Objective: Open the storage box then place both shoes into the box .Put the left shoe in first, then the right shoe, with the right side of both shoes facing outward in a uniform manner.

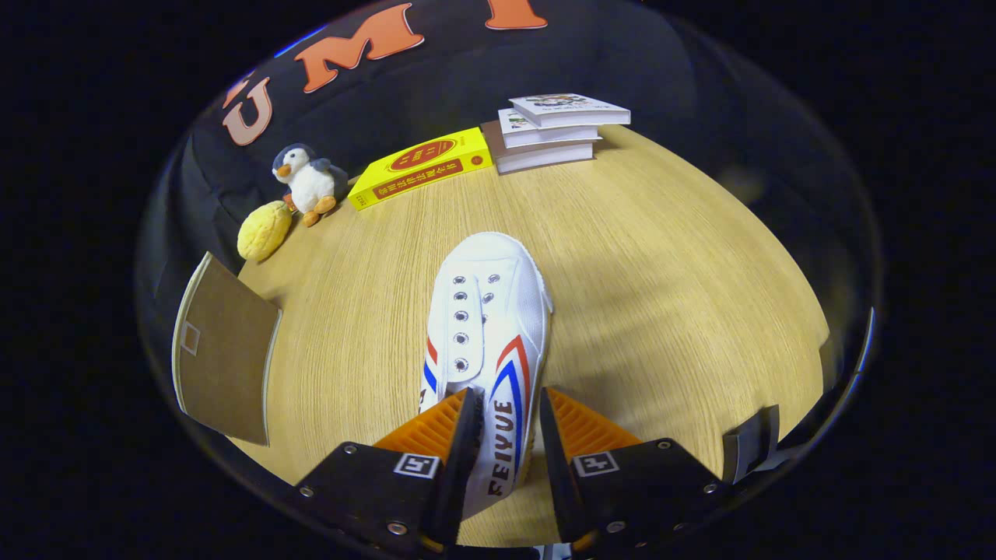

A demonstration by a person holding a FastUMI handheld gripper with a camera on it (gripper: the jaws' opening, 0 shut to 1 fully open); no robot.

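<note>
We see our tool (506, 420) at the near end of a white shoe (486, 327). The shoe's side wall, with its red and blue stripes, sits between the two fingers. The left finger (467, 443) goes down inside the shoe's opening and the right finger (554, 451) is on the outside. The fingers are close together, but we cannot tell if both press on the shoe wall. The toe of the shoe points away from us, across the wooden tabletop (661, 272).

A brown flap with pale edges (224, 350) stands to the left of the fingers, at the tabletop's edge. It looks like part of a box, but we cannot be sure.

Far beyond the shoe we see a toy penguin (309, 180) with a bumpy yellow ball-shaped thing (264, 231) just beside it. Next to them lies a yellow book (420, 167). A stack of three books (554, 132) rests near the far edge.
</note>
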